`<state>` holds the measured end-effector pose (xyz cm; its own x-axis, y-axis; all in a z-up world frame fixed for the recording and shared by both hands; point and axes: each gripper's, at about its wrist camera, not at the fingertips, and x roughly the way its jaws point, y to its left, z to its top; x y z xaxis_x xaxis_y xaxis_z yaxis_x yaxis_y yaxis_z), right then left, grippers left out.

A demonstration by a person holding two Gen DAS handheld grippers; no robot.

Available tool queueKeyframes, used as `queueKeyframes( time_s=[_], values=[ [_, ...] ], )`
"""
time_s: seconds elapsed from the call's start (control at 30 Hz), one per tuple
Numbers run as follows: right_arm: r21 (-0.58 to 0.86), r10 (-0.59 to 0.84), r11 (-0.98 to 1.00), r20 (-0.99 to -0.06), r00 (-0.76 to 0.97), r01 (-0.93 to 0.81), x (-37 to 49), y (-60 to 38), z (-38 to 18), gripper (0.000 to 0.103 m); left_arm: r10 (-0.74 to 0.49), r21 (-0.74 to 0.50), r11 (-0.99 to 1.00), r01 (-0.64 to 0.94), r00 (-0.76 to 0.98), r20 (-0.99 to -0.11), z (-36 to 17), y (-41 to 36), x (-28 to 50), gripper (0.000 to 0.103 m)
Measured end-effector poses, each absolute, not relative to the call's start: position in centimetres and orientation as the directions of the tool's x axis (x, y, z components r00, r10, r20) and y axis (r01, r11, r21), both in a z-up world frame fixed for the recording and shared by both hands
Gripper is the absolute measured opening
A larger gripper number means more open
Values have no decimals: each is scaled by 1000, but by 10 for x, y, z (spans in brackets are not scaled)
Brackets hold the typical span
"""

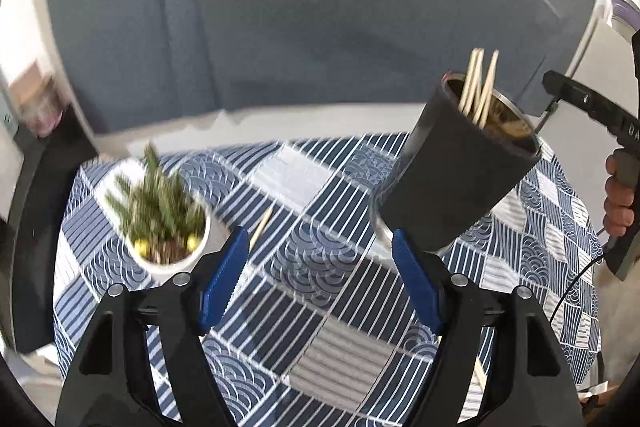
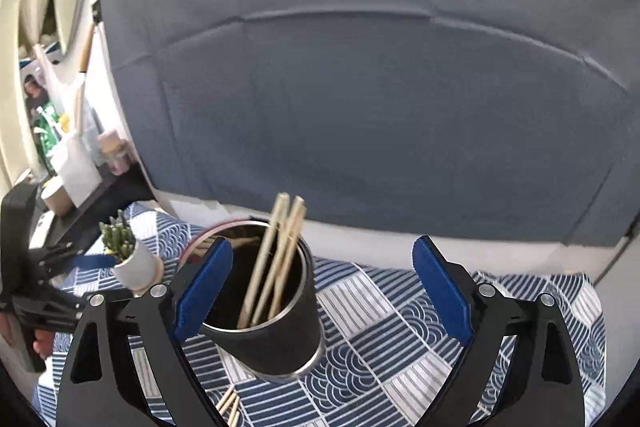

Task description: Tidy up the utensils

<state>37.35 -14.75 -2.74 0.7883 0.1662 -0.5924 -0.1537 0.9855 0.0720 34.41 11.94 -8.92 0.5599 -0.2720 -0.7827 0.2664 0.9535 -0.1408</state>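
A dark cup with a steel rim (image 1: 452,171) stands on the patterned tablecloth and holds several wooden chopsticks (image 1: 478,87). My left gripper (image 1: 320,275) is open, with the cup just beyond its right finger. One loose chopstick (image 1: 261,226) lies on the cloth near its left finger. In the right wrist view the same cup (image 2: 276,327) with chopsticks (image 2: 276,259) sits beside the left finger of my open right gripper (image 2: 324,291). More loose chopsticks (image 2: 230,407) lie at the cup's near side.
A small white pot with a green plant (image 1: 164,223) stands on the left of the table, also visible in the right wrist view (image 2: 132,259). A grey-blue sofa (image 2: 360,107) lies beyond the table. A cluttered dark shelf (image 2: 80,179) is at far left.
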Motion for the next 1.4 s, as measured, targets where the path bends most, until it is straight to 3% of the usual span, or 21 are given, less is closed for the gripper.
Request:
queueKeyframes(
  time_s=[0.37,0.63,0.77,1.0,1.13,1.17,1.4],
  values=[
    [175,175,982,-674,718,-74,372,-172,-61,88,-189,-130,979,157,456,-870,-145,161,342,78],
    [212,144,977,-681,718,5,357,-195,-74,88,-150,-108,986,130,377,-914,-175,167,362,58],
    [244,154,969,-683,714,25,351,-208,-76,88,-112,-59,987,147,382,-917,-179,165,364,55],
    [202,116,979,-694,710,38,342,-212,-77,88,-41,6,994,108,424,-905,-181,155,359,42],
    [153,80,987,-706,704,42,333,-215,-76,88,-68,-18,992,121,416,-907,-179,151,358,10],
    [154,78,987,-709,701,47,331,-217,-77,88,-83,-36,992,121,408,-909,-180,148,358,7],
    [144,78,989,-728,681,41,312,-217,-79,88,-89,-66,995,73,393,-915,-182,143,358,5]
  ],
)
